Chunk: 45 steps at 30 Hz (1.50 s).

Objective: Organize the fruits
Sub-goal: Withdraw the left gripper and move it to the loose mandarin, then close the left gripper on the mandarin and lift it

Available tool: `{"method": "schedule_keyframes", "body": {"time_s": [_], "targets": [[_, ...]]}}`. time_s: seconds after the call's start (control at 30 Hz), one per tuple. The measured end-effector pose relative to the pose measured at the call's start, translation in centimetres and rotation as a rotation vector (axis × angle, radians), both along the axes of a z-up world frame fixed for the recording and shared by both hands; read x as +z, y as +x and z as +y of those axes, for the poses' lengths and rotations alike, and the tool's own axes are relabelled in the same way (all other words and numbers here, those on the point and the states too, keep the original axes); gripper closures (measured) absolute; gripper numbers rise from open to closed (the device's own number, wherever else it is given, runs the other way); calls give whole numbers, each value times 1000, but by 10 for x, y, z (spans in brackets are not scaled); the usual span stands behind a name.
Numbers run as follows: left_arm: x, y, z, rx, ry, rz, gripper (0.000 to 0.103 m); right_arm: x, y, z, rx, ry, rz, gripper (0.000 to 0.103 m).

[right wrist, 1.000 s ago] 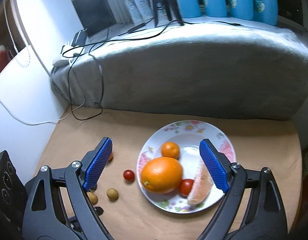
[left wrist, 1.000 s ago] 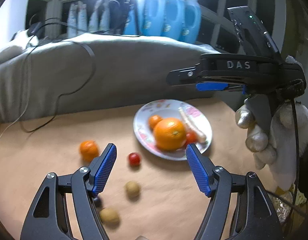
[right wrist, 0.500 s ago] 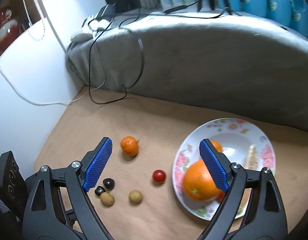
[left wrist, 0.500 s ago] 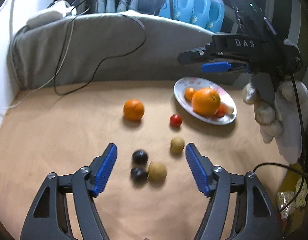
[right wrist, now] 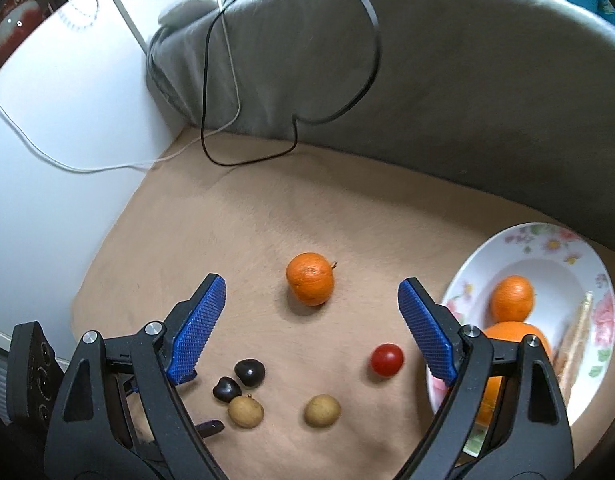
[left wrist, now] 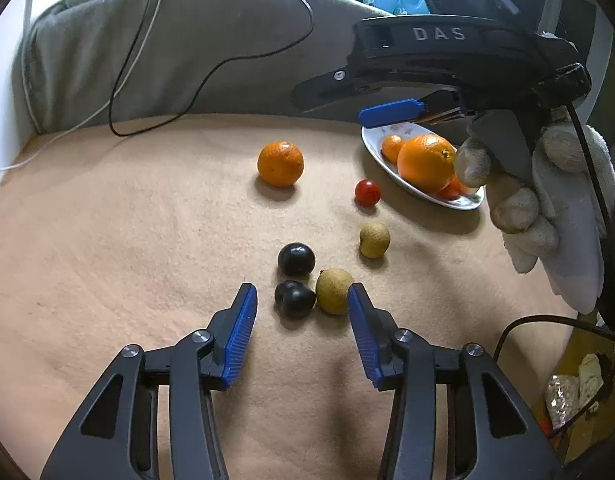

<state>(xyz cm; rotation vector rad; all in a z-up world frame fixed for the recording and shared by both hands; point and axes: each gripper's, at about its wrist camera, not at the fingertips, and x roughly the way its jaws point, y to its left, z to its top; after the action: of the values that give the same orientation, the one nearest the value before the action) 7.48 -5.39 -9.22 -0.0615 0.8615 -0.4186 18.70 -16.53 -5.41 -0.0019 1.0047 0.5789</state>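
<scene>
your tan cloth [left wrist: 127,240] fills both frames, with the plate [right wrist: 547,248] at the right edge of the right view holding two oranges and a pale strip. your left gripper [left wrist: 301,320] is spread wide and empty, low centre, around a dark fruit [left wrist: 294,298] touching a tan one [left wrist: 334,290]. your right gripper [right wrist: 311,332] is also wide apart, empty. a loose orange [right wrist: 309,284] sits mid-frame, a tomato [right wrist: 386,359] lower right
</scene>
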Motion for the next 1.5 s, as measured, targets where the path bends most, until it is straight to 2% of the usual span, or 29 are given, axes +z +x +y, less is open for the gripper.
{"method": "schedule_keyframes", "body": {"time_s": [0.2, 0.5, 0.67, 0.8, 1.03, 1.3, 1.5], "targets": [[-5, 5, 7, 8, -20, 22, 63, -16, 12, 9, -11, -6, 64, 26], [-6, 3, 19, -2, -26, 24, 71, -28, 19, 18, -10, -23, 97, 39], [-8, 5, 17, -11, -21, 29, 71, -31, 22, 21, -14, -33, 101, 40], [-10, 8, 11, -25, -7, 34, 71, -34, 26, 24, -14, -40, 112, 47], [-18, 14, 0, -62, 19, 48, 72, -40, 30, 30, -9, -64, 124, 50], [-19, 16, 2, -63, 6, 50, 80, -51, 35, 35, -7, -89, 147, 59], [-18, 14, 2, -64, 3, 47, 81, -51, 36, 38, -11, -86, 149, 64]]}}
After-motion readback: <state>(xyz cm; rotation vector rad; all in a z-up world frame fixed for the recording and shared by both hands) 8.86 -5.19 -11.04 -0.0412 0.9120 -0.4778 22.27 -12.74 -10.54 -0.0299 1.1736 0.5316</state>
